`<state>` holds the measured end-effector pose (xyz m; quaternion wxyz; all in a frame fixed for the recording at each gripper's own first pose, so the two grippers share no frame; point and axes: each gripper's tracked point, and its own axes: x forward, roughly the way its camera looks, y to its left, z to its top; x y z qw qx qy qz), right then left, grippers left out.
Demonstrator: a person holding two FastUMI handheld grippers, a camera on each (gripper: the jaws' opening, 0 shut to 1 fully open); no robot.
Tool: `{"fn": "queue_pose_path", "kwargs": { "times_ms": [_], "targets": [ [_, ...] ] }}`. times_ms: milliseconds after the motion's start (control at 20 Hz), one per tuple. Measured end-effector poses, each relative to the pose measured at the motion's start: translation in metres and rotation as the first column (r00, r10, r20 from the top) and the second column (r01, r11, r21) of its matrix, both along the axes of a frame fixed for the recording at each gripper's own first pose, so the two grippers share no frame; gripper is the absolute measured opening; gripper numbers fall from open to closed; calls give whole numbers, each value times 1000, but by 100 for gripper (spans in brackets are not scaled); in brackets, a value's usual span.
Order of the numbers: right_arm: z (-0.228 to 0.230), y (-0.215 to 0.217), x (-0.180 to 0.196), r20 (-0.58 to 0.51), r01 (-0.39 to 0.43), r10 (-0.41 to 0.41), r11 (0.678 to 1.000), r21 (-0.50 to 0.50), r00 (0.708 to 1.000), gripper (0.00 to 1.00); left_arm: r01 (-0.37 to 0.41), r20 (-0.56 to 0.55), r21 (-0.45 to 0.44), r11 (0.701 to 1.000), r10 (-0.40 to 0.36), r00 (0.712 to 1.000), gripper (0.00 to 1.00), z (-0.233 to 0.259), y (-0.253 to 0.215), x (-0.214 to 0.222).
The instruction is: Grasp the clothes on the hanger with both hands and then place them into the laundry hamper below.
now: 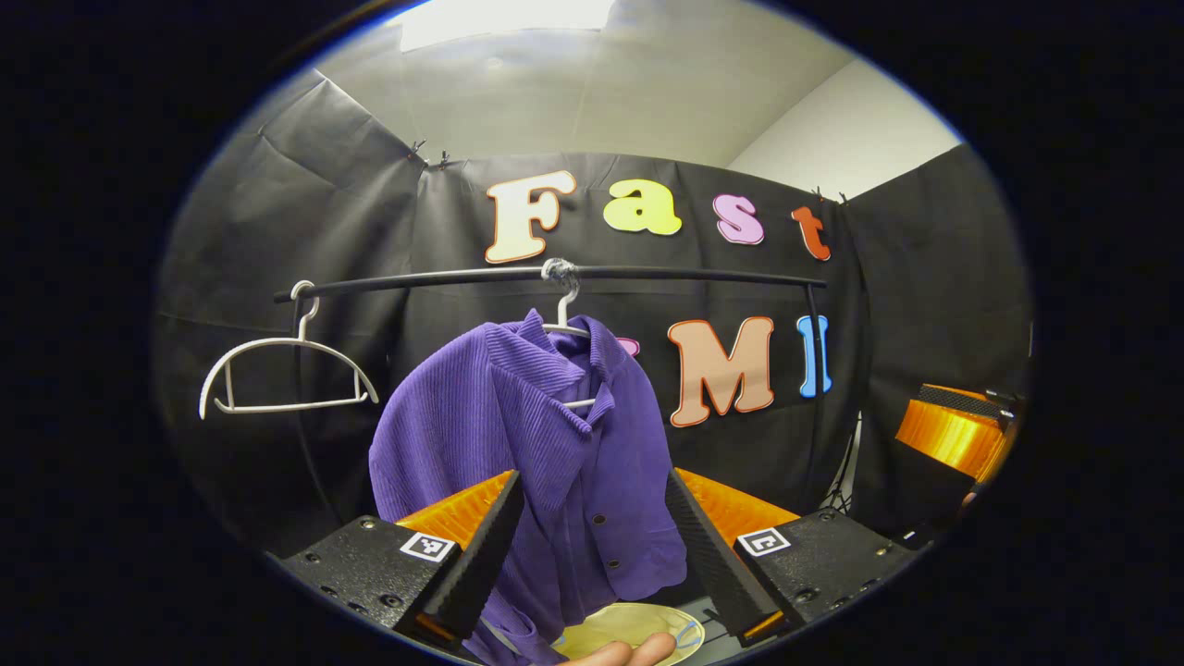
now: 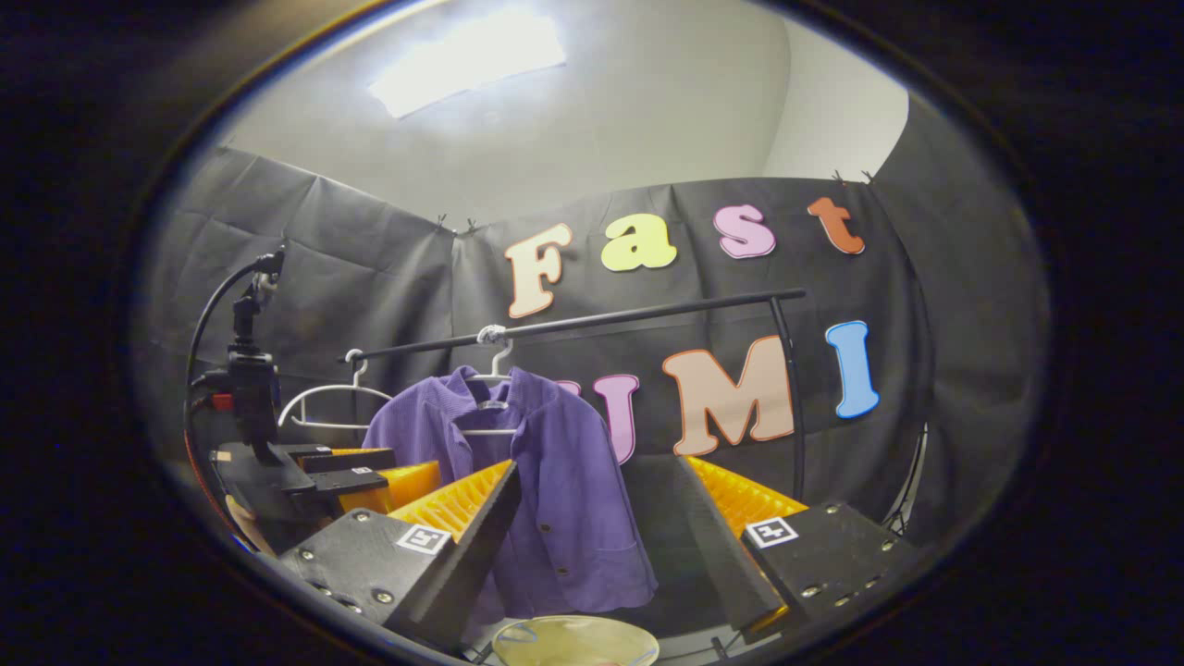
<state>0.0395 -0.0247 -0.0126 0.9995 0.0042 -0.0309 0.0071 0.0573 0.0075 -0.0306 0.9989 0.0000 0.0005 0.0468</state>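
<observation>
Purple corduroy shirt (image 1: 546,444) hanging on white wire hanger (image 1: 566,319) off black rail (image 1: 555,274), untouched. Left gripper (image 1: 592,546), right gripper (image 2: 601,536): jaws wide apart, holding nothing. Grasp, lift-off, drop into hamper all left, guessing.

Open right tool (image 2: 592,518) faces purple shirt (image 2: 555,481) on hanger (image 2: 495,370).

Purple ribbed shirt (image 1: 555,444), white hanger (image 1: 277,370)
</observation>
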Motion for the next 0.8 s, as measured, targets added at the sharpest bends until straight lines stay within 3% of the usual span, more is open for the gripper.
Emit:
{"fn": "queue_pose_path", "kwargs": {
  "times_ms": [50,150,200,250,300,450,800],
  "targets": [
    [-3,4,4,-2,-15,15,1000,1,1000,96,-9,0,4,1000,9,1000,95,-2,1,3],
    [-7,4,14,-9,-37,38,999,10,999,100,-29,-2,8,1000,29,1000,95,-8,0,9],
    [-10,4,20,-14,-48,48,999,11,999,95,-40,2,16,999,40,999,97,-12,-2,12],
    [-14,3,27,-22,-54,54,999,8,998,99,-65,-1,26,998,65,998,95,-18,-1,15],
    [-21,1,36,-31,-56,56,998,1,998,95,-103,1,45,994,103,995,95,-24,4,19],
    [-42,-10,66,-73,-57,56,998,-24,996,99,-230,-5,69,971,231,973,97,-45,19,41],
    [-95,-40,128,-190,-62,63,998,9,980,100,-403,16,146,903,405,914,95,-58,54,94]
  ]
}}
